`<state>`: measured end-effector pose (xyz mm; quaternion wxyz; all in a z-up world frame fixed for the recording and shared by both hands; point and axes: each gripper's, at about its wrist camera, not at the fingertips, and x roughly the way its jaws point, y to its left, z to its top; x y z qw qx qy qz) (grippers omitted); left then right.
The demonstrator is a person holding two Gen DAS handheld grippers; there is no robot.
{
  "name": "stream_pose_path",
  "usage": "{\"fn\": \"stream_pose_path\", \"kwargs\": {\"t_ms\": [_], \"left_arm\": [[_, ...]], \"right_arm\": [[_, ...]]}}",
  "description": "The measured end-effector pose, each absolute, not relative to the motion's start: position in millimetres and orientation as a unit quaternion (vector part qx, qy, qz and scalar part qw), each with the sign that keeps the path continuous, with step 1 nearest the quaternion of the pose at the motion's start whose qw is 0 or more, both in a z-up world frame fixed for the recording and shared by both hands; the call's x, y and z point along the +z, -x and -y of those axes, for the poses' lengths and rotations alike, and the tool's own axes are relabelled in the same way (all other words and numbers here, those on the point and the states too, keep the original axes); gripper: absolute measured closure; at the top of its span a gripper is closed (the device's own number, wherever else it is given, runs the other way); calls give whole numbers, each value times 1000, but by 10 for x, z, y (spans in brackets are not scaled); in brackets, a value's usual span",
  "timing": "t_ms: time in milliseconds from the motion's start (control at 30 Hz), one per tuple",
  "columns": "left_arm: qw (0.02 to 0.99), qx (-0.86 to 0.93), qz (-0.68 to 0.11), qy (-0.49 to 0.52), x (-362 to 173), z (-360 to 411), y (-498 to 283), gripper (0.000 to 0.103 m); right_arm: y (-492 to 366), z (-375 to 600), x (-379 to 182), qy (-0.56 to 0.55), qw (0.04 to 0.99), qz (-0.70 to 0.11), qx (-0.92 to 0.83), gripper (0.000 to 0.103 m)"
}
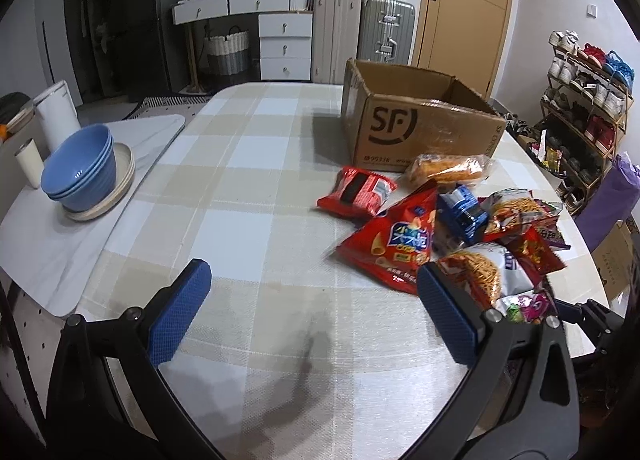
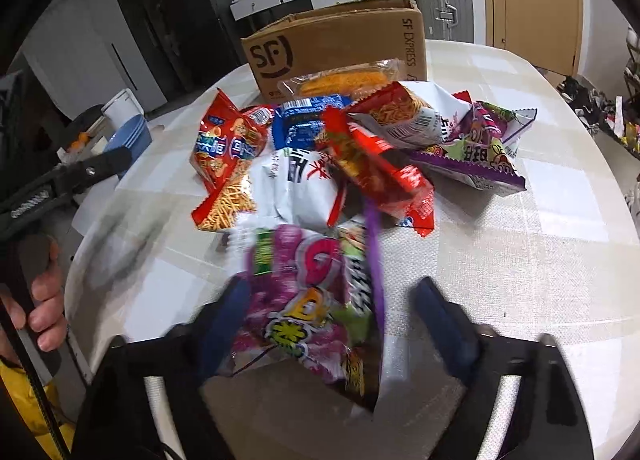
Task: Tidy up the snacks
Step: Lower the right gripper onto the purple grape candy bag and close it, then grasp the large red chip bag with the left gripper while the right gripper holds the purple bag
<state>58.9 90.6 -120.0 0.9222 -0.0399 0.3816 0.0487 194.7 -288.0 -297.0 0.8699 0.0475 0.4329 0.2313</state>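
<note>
2 grippers work a heap of snack packets (image 2: 344, 147) lying at mid-frame on the checked tabletop (image 1: 248, 195), just in front of the open cardboard box (image 1: 416, 119). The right gripper (image 2: 332, 316) has its fingers apart either side of a purple packet (image 2: 308, 300); contact is too blurred to tell. The left gripper (image 1: 312, 300) hangs over bare cloth, fingers wide apart and empty. First pick in hand, I judge; next, clamp, lift, carry to the box

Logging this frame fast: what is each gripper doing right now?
Left gripper: open, nothing between its jaws.
Right gripper: jaws apart around the purple snack bag; the right pad is clear of it, so no grip yet.
</note>
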Motion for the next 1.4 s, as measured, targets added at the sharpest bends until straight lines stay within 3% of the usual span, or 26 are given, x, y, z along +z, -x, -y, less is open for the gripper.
{"fn": "stream_pose_path", "kwargs": {"t_ms": [567, 967, 1167, 1233, 1400], "left_arm": [[913, 38, -405, 33, -1326, -911, -686, 1], [896, -7, -444, 25, -1523, -652, -1387, 1], [882, -34, -468, 36, -1718, -573, -1643, 9], [881, -49, -468, 48, -1759, -568, -1673, 25], [880, -63, -466, 63, -1806, -584, -1767, 38]], "right_arm": [[-1639, 3284, -2717, -119, 871, -384, 280, 43], [-1579, 3406, -2625, -130, 874, -364, 295, 43], [-1641, 3452, -2739, -139, 869, -374, 293, 43], [-1652, 3479, -2762, -144, 867, -375, 293, 43], [-1672, 3499, -2808, -147, 867, -378, 290, 43]]}}
